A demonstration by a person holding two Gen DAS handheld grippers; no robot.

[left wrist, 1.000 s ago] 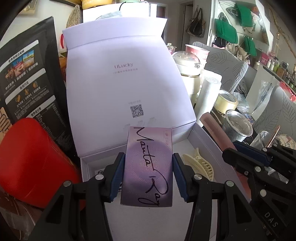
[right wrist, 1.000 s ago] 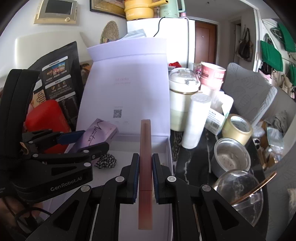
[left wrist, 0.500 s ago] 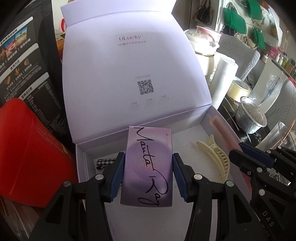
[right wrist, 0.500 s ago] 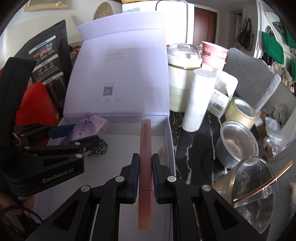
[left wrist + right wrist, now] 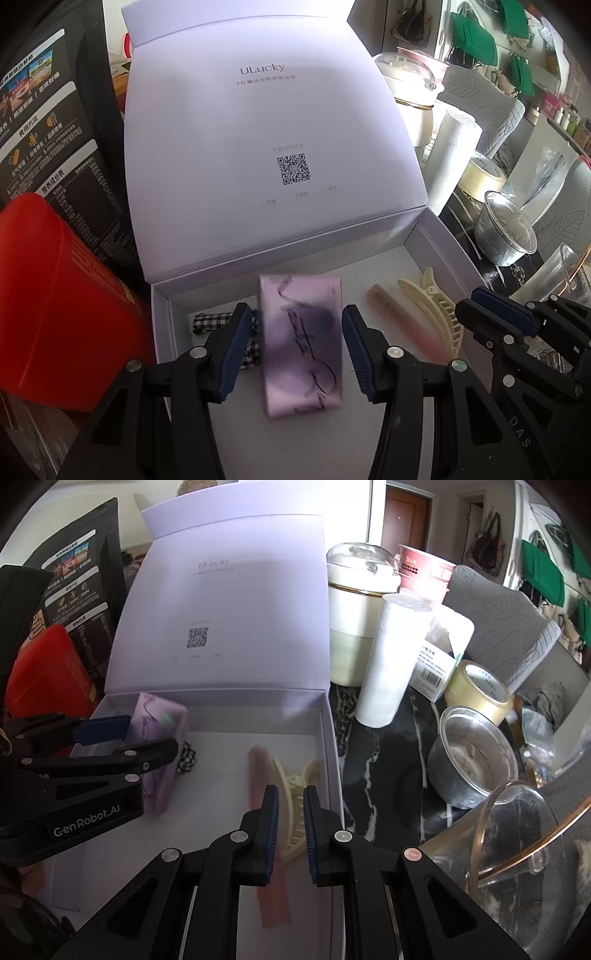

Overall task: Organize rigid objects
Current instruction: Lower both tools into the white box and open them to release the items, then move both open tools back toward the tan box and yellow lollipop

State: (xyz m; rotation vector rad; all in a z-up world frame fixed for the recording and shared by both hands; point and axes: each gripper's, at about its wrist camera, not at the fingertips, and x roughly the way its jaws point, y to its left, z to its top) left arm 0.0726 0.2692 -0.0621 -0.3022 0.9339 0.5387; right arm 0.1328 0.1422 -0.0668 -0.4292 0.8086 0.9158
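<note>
Over the open white box [image 5: 443, 251], both tools let go of their loads.

From the left wrist, the left gripper [image 5: 295, 314] has its jaws open on either side of the purple carton [image 5: 301, 347], which is blurred and sits low over the box floor between a checked fabric band [image 5: 210, 321] and the pink comb [image 5: 399, 321]. Best to lift straight back so neither pad tips the carton. From the right wrist, the right gripper [image 5: 291, 792] shows its 2 jaws parted with nothing clamped. The comb lies blurred in the box just left of them, beside the cream hair clip [image 5: 291, 797]. Pulling out along the comb's length should keep it flat beside the clip and clear of the box's right wall.
</note>
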